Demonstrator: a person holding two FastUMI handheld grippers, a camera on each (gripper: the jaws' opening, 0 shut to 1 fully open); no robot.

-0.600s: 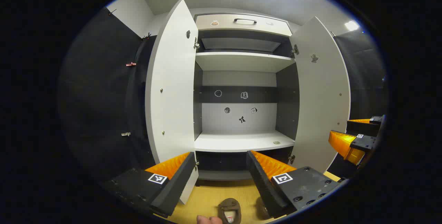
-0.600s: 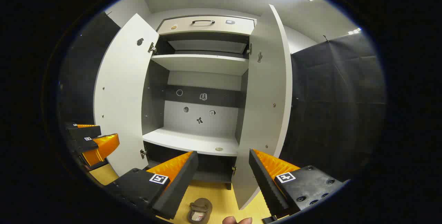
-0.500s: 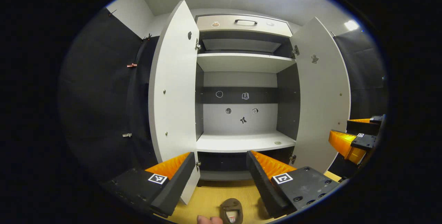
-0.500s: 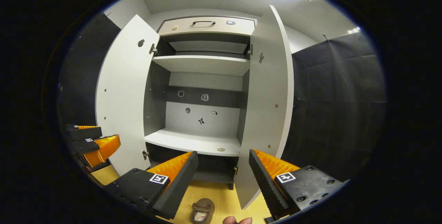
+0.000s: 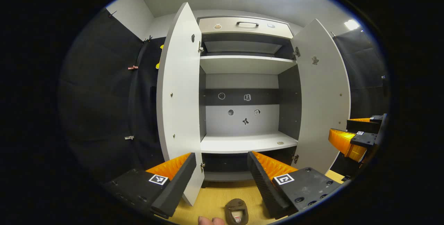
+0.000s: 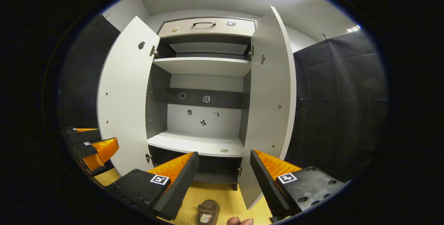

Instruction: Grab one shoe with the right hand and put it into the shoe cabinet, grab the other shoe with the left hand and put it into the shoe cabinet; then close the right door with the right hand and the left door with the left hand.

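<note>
doors [image 5: 180, 89] wide, shelf [image 5: 242, 143] bare

We see a shoe cabinet [image 5: 242, 141] with white shelves and doors, dark grey side walls inside, and a pale back panel crossed by a dark band at about 12 o'clock from the left gripper [image 5: 222, 174]. Small black-and-white stickers [image 5: 245, 121] dot that panel. The drawer front [image 6: 208, 27] is light grey with a black handle. At 6 o'clock a brown shoe [image 6: 208, 211] lies on a yellow wood-grain floor [image 6: 225, 197]
</note>
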